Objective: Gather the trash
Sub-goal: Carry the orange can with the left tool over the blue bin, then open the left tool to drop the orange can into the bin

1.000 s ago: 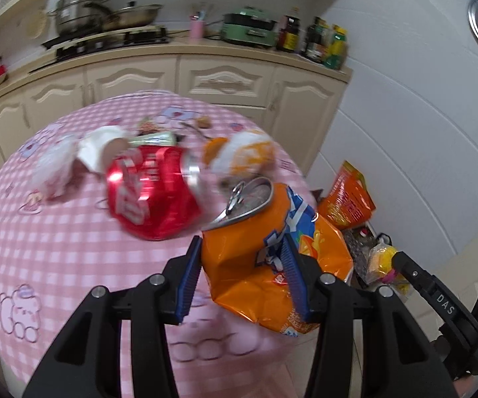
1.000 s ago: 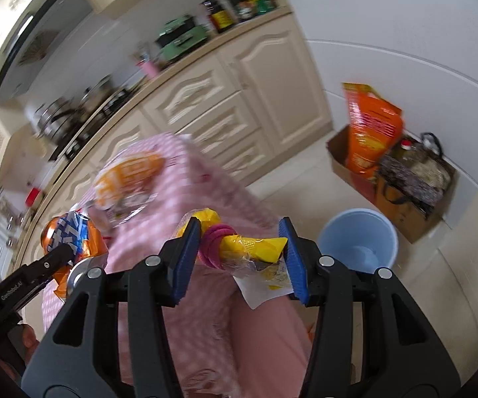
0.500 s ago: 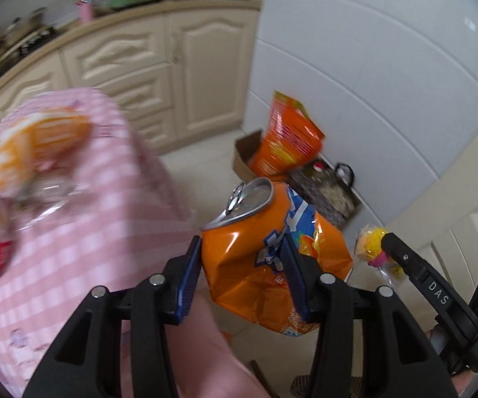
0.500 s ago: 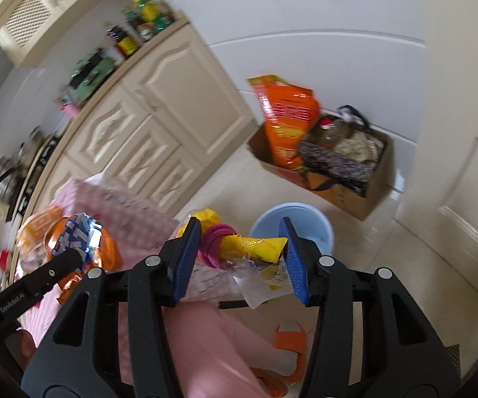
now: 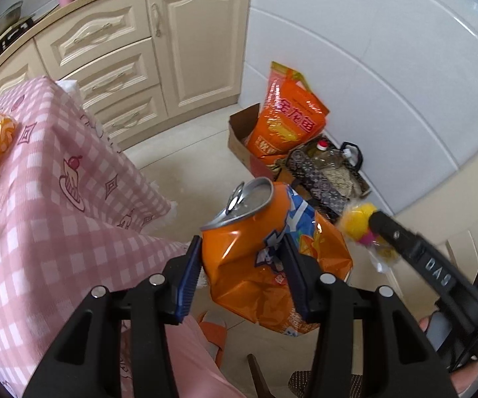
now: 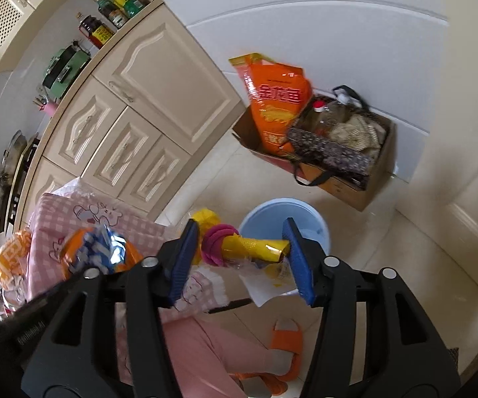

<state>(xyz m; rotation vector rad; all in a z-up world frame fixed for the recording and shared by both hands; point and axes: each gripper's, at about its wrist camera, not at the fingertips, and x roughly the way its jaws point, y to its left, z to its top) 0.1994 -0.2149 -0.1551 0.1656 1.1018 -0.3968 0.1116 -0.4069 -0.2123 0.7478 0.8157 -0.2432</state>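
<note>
While the right tongs (image 6: 240,258) hang just above the blue bin (image 6: 318,229), their jaws are opening; the yellow candy wrapper (image 6: 255,248) lies crosswise between them, long axis running pad to pad, its far tip touching the right-hand pad while the left-hand pad looks to stand just clear of the pink twist; whether it hangs free or clings to that pad, I cannot tell; the bin's mouth sits directly beyond and below, so to my eye this is the drop in progress. Over on the other side, the left tongs (image 5: 244,272) are clamped on the crushed orange can (image 5: 249,242), lid end tilted up and away, a crumpled orange bag pinched in with it; in that view the bin is hidden, only floor tile and a slipper show beneath, so I'd judge this load needs carrying across toward the right hand before release; the right hand is plainly the nearer to the bin. Beside both, the pink checked surface (image 5: 40,215) carries more wrappers; farther off, a cardboard box (image 6: 365,189) with an orange sack stands by the white wall.
</note>
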